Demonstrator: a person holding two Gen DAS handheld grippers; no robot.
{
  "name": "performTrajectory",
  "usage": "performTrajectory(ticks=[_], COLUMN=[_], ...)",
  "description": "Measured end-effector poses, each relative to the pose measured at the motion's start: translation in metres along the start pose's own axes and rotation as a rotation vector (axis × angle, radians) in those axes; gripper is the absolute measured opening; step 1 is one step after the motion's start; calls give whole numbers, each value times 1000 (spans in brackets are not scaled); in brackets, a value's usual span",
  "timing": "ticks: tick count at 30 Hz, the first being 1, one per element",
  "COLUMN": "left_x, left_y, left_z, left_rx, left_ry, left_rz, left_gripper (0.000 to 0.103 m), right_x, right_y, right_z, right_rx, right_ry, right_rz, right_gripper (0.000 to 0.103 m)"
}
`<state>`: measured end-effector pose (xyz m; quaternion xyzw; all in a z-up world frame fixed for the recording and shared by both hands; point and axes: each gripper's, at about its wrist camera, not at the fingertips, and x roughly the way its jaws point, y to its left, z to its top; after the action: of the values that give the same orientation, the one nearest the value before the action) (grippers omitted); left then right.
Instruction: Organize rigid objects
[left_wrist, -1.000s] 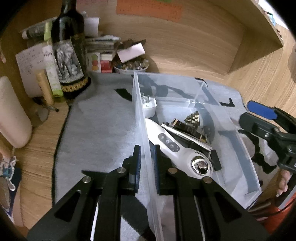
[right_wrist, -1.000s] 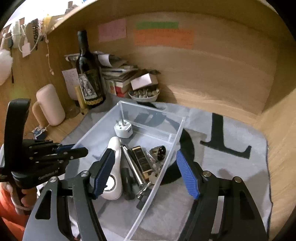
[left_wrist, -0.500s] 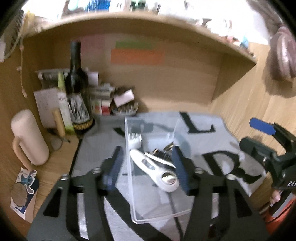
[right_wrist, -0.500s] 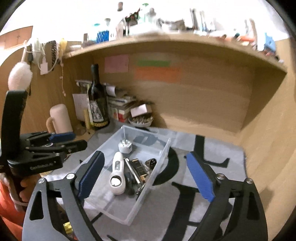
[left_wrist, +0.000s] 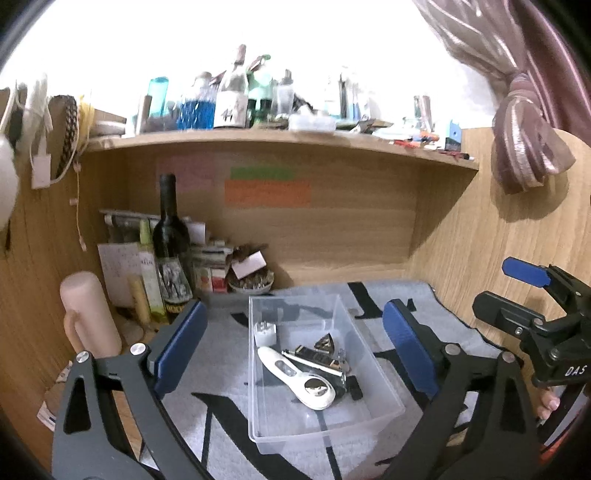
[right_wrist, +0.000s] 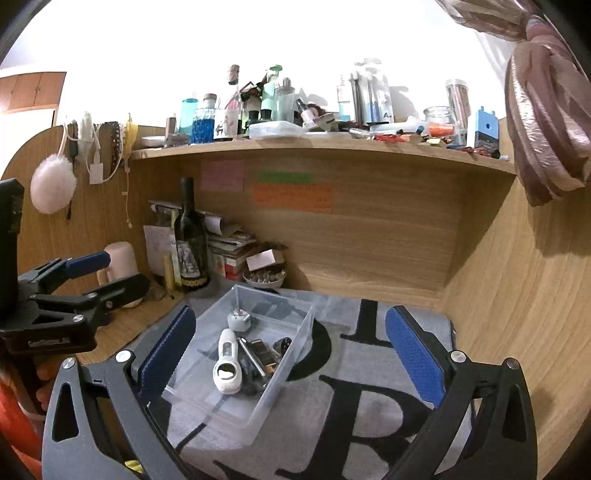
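- Blue-padded left tongs (left_wrist: 291, 350) fill the near edge of the left view, spread wide, with nothing between the pads.
- Right tongs (right_wrist: 290, 350) stand just as wide apart and hold nothing; they also show at the right edge of the left view.
- Grey mat (left_wrist: 221, 369) with big black letters covers the counter under both.
- On the mat sits a clear plastic bin (left_wrist: 373, 373), ahead of and between the pads of each pair of tongs, touching neither.
- Inside the bin, nearest, lies a white handheld device (left_wrist: 295, 376) with a round shiny end; beside it is a tangle of dark and metal pieces (left_wrist: 321, 360), too jumbled to tell apart.
- Further in, a white plug adapter (left_wrist: 266, 332) rests by the bin's left wall, prongs up.
- Behind the bin a small bowl (left_wrist: 251, 284) sits near the back wall, next to a dark wine bottle (left_wrist: 171, 251) and a stack of books (right_wrist: 231, 247).
- A pale pink mug (left_wrist: 88, 314) stands at far left.
- Above, a wooden shelf (left_wrist: 280, 142) is crowded with bottles.
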<state>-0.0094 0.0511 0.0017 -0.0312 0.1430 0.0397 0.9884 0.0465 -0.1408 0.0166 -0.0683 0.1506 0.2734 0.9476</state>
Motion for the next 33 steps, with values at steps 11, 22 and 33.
performTrajectory(ticks=[11,22,33], left_x=[-10,-15,-17], left_y=[-6,-9,-11], left_z=[2,0,0], left_rx=[17,27,32], left_ry=[-39,-60,-71], left_rz=[-3,-10,-12], left_gripper=[99,100,101], right_x=[-11,-18,-19], right_y=[0,3,4], right_z=[0,2,2], right_rx=[5,-14,-20], right_ry=[-20,-33,-36], right_rz=[-16,-20,-29], right_gripper=[103,103,103])
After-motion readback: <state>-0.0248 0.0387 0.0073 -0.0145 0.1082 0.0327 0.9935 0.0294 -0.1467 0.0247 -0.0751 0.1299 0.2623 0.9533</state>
